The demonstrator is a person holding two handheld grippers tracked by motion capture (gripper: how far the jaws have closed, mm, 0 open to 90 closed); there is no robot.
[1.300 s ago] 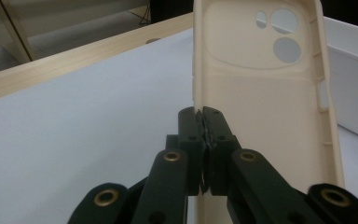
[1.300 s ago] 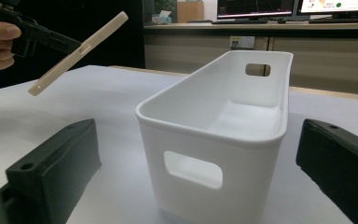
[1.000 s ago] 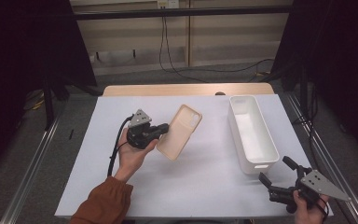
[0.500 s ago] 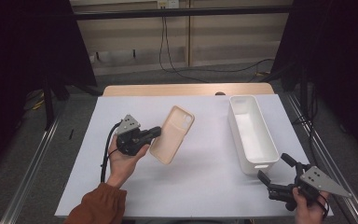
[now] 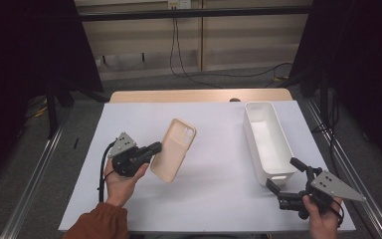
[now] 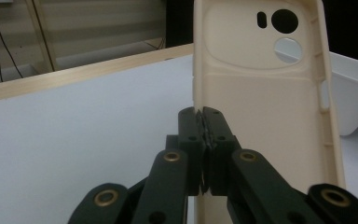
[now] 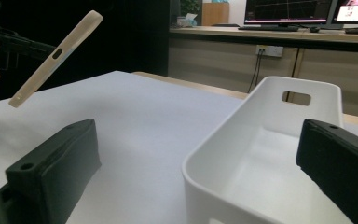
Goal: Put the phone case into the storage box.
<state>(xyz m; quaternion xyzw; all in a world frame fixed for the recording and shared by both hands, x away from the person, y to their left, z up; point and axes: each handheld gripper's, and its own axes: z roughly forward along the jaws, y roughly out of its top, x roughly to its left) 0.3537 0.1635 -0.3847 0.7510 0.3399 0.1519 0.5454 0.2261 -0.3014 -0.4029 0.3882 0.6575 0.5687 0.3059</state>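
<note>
- The left gripper (image 5: pixel 155 148) is clamped on the edge of a beige phone case (image 5: pixel 173 149), held clear above the table (image 5: pixel 219 164).
- The case's long axis is tilted, with its camera cutouts pointed away.
- The right gripper (image 5: pixel 282 176) is held apart, beside the white bin (image 5: pixel 267 142).

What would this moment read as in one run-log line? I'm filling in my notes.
left gripper: shut on phone case, held above table | right gripper: open, empty, near white bin | bin: empty
</note>
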